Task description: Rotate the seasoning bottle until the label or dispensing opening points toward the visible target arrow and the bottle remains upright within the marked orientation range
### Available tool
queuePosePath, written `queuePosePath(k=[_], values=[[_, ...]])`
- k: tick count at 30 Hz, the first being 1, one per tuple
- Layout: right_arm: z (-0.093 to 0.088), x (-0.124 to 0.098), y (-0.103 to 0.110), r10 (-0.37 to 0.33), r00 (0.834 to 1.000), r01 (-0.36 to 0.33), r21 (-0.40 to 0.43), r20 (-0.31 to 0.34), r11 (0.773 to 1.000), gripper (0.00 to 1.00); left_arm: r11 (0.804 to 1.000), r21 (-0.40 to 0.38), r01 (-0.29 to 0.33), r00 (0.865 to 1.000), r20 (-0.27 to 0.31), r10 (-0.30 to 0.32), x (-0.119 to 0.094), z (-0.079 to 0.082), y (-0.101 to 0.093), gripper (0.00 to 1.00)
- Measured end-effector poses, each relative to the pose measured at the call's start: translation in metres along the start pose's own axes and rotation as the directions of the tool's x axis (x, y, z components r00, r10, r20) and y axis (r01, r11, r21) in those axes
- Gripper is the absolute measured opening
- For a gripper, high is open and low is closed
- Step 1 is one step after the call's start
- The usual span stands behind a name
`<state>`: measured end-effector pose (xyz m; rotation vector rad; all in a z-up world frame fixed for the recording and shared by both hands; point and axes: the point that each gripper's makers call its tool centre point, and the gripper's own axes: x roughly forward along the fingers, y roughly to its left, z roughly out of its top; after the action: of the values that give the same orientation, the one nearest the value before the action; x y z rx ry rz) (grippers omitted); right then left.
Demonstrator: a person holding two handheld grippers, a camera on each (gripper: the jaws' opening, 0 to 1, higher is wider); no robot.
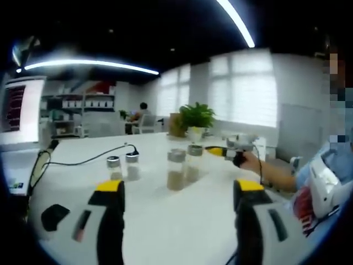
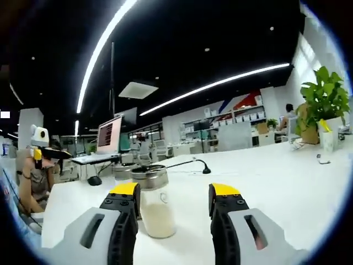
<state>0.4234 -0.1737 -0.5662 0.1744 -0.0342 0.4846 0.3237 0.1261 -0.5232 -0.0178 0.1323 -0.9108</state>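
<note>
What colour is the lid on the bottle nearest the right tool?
Silver metal lid, clearest in the right gripper view.

Pretty standard open-plan office here. Dark ceiling with long white LED strip lights (image 2: 105, 44) running across it, plus a square white ceiling panel (image 2: 138, 90). Everything sits on a big glossy white table (image 1: 182, 221) that stretches away beyond the jaws. Far past the fingertips in the left gripper view there's a wall of tall windows with white blinds (image 1: 242, 88), bright daylight coming through, and a leafy green potted plant (image 1: 197, 117) in front of them. Off left of the fingers, a computer monitor with a lit screen (image 1: 19, 110) and white shelving (image 1: 83, 110) against the back wall. A black gooseneck microphone (image 2: 196, 164) stands on the table beyond the fingertips in the right gripper view.
</note>
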Motion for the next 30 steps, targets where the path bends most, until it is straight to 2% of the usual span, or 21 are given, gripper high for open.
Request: queuePosePath(k=[1,4,5,6,9,10,11,12,13,15,17,20,22,24,30], values=[[-0.003,-0.002,0.000,-0.047,0.999,0.047,0.010,-0.007,0.999,0.53,1.000,0.000,0.003,1.000,0.002,-0.003,-0.001,0.000,-0.001,0.85],[-0.002,-0.003,0.014,-0.157,0.987,0.156,0.040,0.038,0.987,0.56,1.000,0.003,-0.005,1.000,0.021,0.005,-0.002,0.004,0.000,0.84],[-0.003,-0.002,0.019,-0.174,0.984,0.173,0.024,0.038,0.985,0.59,1.000,0.004,-0.009,1.000,0.021,0.009,-0.002,0.004,0.000,0.84],[-0.008,0.000,0.024,-0.201,0.980,0.201,-0.017,0.012,0.979,0.62,1.000,0.004,-0.011,1.000,0.017,0.011,-0.002,0.003,0.001,0.84],[-0.023,0.010,0.024,-0.324,0.945,0.320,-0.084,-0.046,0.944,0.66,1.000,-0.001,-0.008,1.000,0.019,0.008,-0.004,0.004,0.001,0.84],[-0.025,0.014,0.024,-0.343,0.938,0.338,-0.078,-0.047,0.938,0.65,1.000,-0.002,-0.005,1.000,0.024,0.005,-0.005,0.005,0.000,0.84],[-0.024,0.014,0.026,-0.361,0.932,0.361,-0.036,-0.020,0.932,0.63,1.000,-0.002,-0.003,1.000,0.028,0.003,-0.006,0.006,0.000,0.84],[-0.021,0.016,0.028,-0.366,0.931,0.366,-0.010,0.011,0.930,0.60,1.000,0.001,-0.003,1.000,0.031,0.003,-0.007,0.007,0.000,0.84],[-0.024,0.020,0.032,-0.357,0.934,0.357,-0.028,-0.004,0.934,0.58,1.000,0.003,-0.004,0.999,0.034,0.004,-0.008,0.008,0.000,0.84],[-0.032,0.026,0.032,-0.369,0.928,0.364,-0.080,-0.057,0.928,0.61,0.999,0.029,-0.015,0.999,0.036,0.014,-0.009,0.010,0.002,0.85],[-0.030,0.035,0.033,-0.363,0.931,0.360,-0.066,-0.048,0.931,0.60,0.998,0.049,-0.039,0.999,0.025,0.038,-0.010,0.009,0.005,0.85],[-0.029,0.045,0.036,-0.359,0.931,0.353,-0.091,-0.067,0.931,0.59,0.997,0.044,-0.055,0.998,0.036,0.054,-0.012,0.012,0.009,0.85],[-0.027,0.048,0.034,-0.376,0.924,0.367,-0.117,-0.071,0.923,0.58,0.998,0.038,-0.053,0.998,0.040,0.052,-0.012,0.013,0.010,0.85],[-0.024,0.051,0.033,-0.370,0.927,0.358,-0.152,-0.063,0.921,0.57,0.998,0.035,-0.051,0.998,0.041,0.050,-0.012,0.013,0.010,0.85],[-0.021,0.058,0.031,-0.372,0.926,0.362,-0.143,-0.054,0.921,0.51,0.999,0.030,-0.038,0.999,0.034,0.037,-0.010,0.011,0.008,0.85]])
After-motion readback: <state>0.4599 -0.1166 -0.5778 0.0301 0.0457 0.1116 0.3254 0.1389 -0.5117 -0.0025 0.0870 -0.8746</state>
